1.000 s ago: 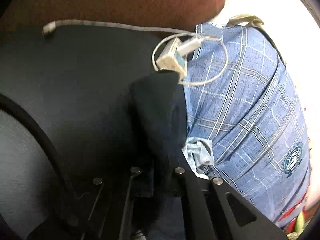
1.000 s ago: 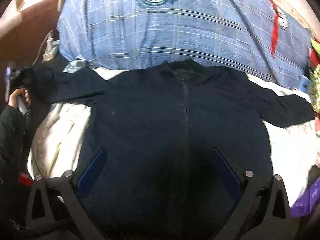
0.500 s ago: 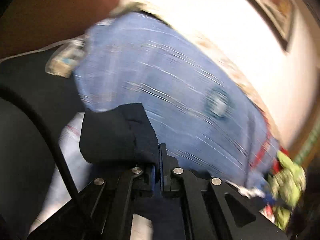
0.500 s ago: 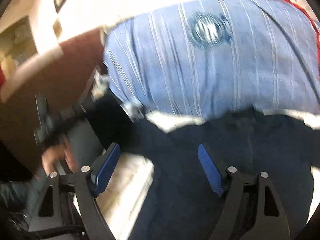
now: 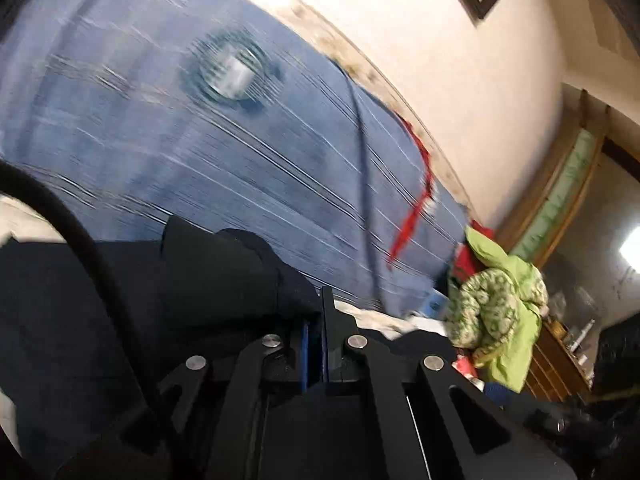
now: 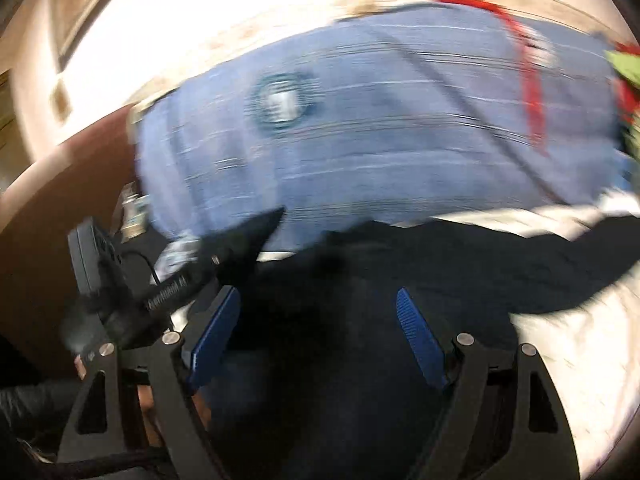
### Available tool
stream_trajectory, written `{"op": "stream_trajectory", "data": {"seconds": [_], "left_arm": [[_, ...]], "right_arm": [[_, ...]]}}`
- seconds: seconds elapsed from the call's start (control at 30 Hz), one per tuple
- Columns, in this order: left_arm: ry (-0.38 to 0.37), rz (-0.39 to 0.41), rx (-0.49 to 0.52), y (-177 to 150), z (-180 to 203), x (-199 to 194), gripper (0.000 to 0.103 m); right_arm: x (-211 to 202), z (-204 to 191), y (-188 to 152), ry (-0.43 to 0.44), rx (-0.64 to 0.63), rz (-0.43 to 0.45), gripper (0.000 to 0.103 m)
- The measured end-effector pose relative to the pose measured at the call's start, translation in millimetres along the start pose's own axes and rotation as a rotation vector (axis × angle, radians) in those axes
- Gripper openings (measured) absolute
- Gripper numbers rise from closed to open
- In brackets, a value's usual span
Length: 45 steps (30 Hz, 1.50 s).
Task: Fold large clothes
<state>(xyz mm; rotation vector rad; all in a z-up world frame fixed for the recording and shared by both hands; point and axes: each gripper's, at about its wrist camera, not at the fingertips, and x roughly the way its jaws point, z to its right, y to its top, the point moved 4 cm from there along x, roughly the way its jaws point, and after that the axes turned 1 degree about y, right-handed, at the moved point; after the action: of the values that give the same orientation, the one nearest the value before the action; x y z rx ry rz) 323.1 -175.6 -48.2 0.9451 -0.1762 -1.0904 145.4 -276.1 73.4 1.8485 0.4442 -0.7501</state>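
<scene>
The left gripper (image 5: pixel 315 322) pinches a sleeve (image 5: pixel 224 276) of the dark jacket (image 6: pixel 360 280), frame centre. The right gripper (image 6: pixel 316 332) hangs wide apart above the jacket.

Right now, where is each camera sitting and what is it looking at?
Left wrist: sits on the left tool, shut on the dark jacket; looks at the blue blanket and green coat.
Right wrist: sits on the open right tool above the jacket; looks at the blanket. The left tool shows at left.
Both share the jacket and blanket.
</scene>
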Motion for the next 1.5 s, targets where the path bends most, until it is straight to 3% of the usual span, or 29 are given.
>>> {"op": "stream_trajectory", "data": {"seconds": [0.07,0.13,0.27,0.33,0.4,0.5,0.53,0.6,0.7,0.87,1.03,1.1,1.17,1.2,1.23,1.27,1.4,1.5], "left_arm": [[-0.004,-0.062,0.016,-12.7,16.5,38.4,0.012],[0.028,-0.171,0.063,-43.7,27.7,88.2,0.033],[0.016,-0.344,0.087,-101.3,44.8,144.2,0.038],[0.007,-0.393,0.116,-119.3,49.6,145.4,0.049],[0.005,-0.361,0.087,-117.9,45.0,128.0,0.056],[0.035,-0.237,-0.005,-92.5,30.4,79.7,0.096],[0.051,-0.209,-0.016,-85.2,23.5,62.1,0.103],[0.091,-0.128,-0.015,-68.0,15.4,22.5,0.102],[0.213,-0.076,-0.008,-51.9,-5.7,-19.7,0.102],[0.422,-0.087,0.008,-50.7,-50.6,-52.4,0.102],[0.533,-0.117,0.018,-54.0,-71.5,-56.6,0.102],[0.562,-0.127,0.044,-54.0,-71.1,-55.5,0.102],[0.59,-0.136,0.069,-54.6,-69.3,-53.9,0.102],[0.599,-0.143,0.078,-55.2,-68.8,-51.8,0.102],[0.613,-0.151,0.083,-55.8,-68.0,-49.0,0.102],[0.624,-0.157,0.085,-56.0,-67.5,-45.6,0.102],[0.656,-0.161,0.103,-52.6,-70.1,-39.9,0.102],[0.673,-0.161,0.103,-50.3,-75.5,-35.2,0.102]], "right_arm": [[-7.0,31.0,-3.6,-0.053,0.033,-0.01,0.082],[-9.6,58.2,-9.6,-0.086,0.079,-0.031,0.082],[-10.4,96.9,-16.8,-0.108,0.167,-0.046,0.082],[-10.8,107.6,-19.5,-0.113,0.188,-0.045,0.082],[-7.9,115.5,-18.7,-0.101,0.202,-0.039,0.083],[2.7,122.9,-18.7,-0.102,0.2,-0.035,0.085],[13.1,124.4,-18.6,-0.097,0.2,-0.048,0.086],[40.3,127.0,-20.2,-0.085,0.199,-0.087,0.086],[84.2,133.2,-27.7,-0.076,0.241,-0.172,0.086],[144.6,146.2,-45.5,-0.033,0.391,-0.261,0.086],[191.8,150.5,-54.6,-0.035,0.431,-0.337,0.086],[194.9,145.7,-49.5,-0.052,0.387,-0.294,0.086],[197.8,142.0,-45.6,-0.042,0.35,-0.281,0.074],[200.2,142.1,-45.1,-0.028,0.352,-0.28,0.056],[201.5,144.8,-45.3,-0.015,0.365,-0.277,0.03],[200.4,148.3,-44.9,-0.005,0.374,-0.268,0.022],[172.3,165.9,-31.4,-0.022,0.398,-0.156,0.017],[151.4,179.3,-16.6,-0.085,0.366,-0.096,0.016]]}}
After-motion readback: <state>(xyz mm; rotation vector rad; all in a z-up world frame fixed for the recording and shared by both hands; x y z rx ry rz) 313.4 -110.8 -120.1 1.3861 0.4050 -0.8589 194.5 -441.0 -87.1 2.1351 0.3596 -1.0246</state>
